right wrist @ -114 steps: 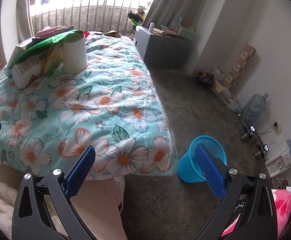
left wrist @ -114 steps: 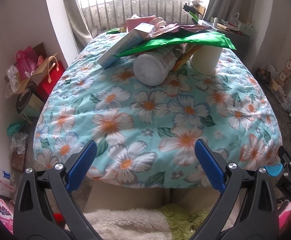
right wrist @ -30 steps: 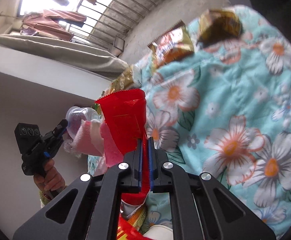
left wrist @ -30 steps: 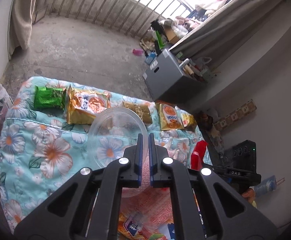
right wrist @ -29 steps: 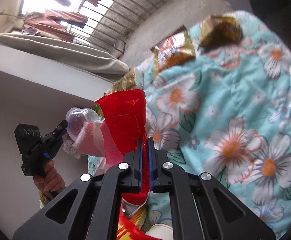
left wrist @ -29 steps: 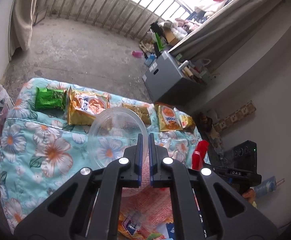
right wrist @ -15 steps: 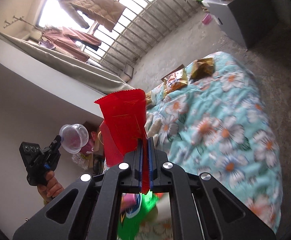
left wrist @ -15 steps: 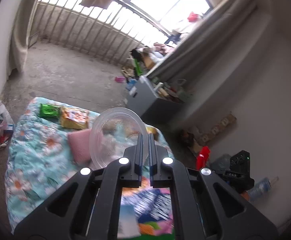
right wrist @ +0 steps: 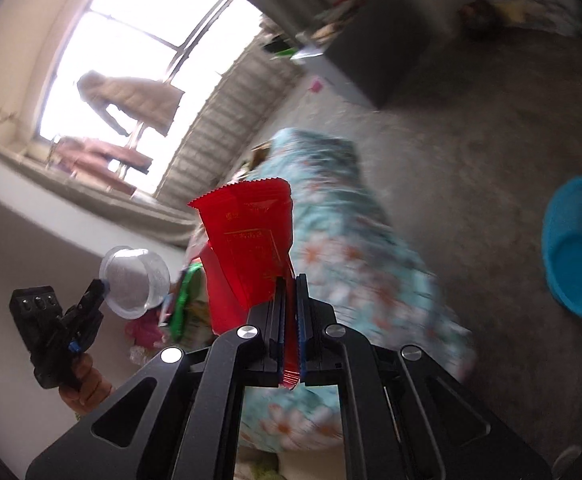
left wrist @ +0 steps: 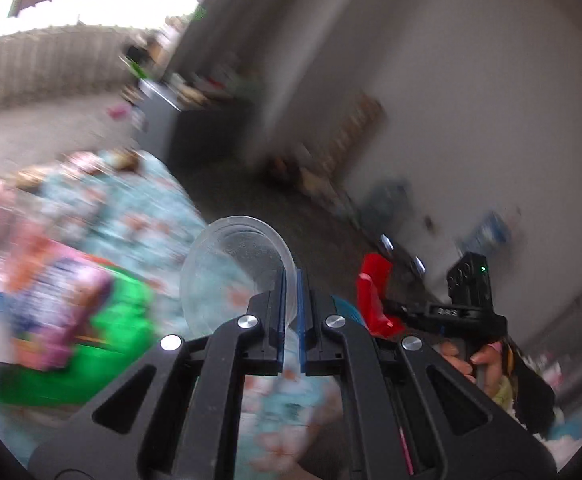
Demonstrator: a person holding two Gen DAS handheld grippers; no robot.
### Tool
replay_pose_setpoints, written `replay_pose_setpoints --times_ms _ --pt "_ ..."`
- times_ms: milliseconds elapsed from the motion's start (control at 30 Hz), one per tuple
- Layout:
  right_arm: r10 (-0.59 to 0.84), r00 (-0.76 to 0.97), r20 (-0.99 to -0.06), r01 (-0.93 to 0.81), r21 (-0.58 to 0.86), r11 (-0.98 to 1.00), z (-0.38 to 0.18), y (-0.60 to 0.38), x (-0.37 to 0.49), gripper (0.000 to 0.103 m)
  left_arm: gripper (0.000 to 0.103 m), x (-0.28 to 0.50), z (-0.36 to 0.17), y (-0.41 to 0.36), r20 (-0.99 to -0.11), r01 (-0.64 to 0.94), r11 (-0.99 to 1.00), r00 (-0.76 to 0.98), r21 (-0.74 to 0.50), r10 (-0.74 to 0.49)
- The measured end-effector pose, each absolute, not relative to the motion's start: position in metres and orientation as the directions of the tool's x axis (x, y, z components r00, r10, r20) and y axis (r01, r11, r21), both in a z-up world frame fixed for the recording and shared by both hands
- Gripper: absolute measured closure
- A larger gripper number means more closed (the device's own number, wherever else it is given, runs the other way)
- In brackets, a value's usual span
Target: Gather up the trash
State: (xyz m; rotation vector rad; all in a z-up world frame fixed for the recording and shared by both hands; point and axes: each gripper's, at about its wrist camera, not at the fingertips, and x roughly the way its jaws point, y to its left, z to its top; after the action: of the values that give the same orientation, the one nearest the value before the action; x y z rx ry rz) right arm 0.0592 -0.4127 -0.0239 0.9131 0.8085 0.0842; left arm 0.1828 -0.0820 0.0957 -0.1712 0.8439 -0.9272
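The right tongs [right wrist: 290,312] pinch a red wrapper [right wrist: 251,240] at frame centre, its long axis pointing up. The left tongs [left wrist: 290,304] grip a clear plastic cup [left wrist: 231,272] by its rim, mouth facing the lens. A blue basket [right wrist: 575,256] at right shows nothing inside.

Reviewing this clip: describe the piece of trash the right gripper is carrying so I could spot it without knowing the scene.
Start at the floral bedspread that runs through the middle of the right wrist view. In front of it, the right gripper has its jaws shut on a red wrapper. It is a flat, glossy red packet with a zigzag top edge and gold print, unlike the clear plastic cup in the left gripper.
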Motion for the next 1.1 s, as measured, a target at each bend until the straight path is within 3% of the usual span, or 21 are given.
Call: replay_pose_setpoints --times_ms 267,500,600,667,733,833,1100 --pt "0.175 0.691 -0.701 0.554 0.67 0.495 -0.105 -0.518 -0.012 0.098 0.1 0.163 0.025 -0.271 -0.703 0.71 0.535 0.079 -0.458 -0.706" --pt "0.107 0.633 -0.766 0.693 0.623 0.361 -0.179 -0.584 -0.035 0.098 0.1 0.159 -0.04 -0.389 -0.771 0.717 0.517 -0.044 -0.467 -0.635" --pt "0.105 0.595 -0.797 0.739 0.593 0.32 -0.212 -0.606 -0.037 0.094 0.1 0.16 -0.055 -0.403 -0.781 0.713 0.513 -0.077 -0.477 -0.619" --pt "0.12 0.557 -0.822 0.772 0.565 0.292 -0.24 -0.621 -0.028 0.086 0.1 0.157 -0.06 -0.407 -0.791 0.713 0.518 -0.083 -0.472 -0.606" --pt "0.109 0.516 -0.85 0.804 0.524 0.281 -0.26 -0.628 -0.028 0.062 0.1 0.155 -0.06 -0.404 -0.796 0.716 0.522 -0.077 -0.463 -0.6" --pt "0.076 0.472 -0.878 0.831 0.472 0.295 -0.272 -0.629 -0.029 0.058 0.096 0.155 -0.051 -0.395 -0.802 0.734 0.527 -0.041 -0.429 -0.596" --pt "0.035 0.505 -0.862 0.81 0.488 0.326 -0.247 -0.62 -0.046 0.055 0.07 0.145 0.002 -0.326 -0.754 0.764 0.524 0.076 -0.376 -0.652"
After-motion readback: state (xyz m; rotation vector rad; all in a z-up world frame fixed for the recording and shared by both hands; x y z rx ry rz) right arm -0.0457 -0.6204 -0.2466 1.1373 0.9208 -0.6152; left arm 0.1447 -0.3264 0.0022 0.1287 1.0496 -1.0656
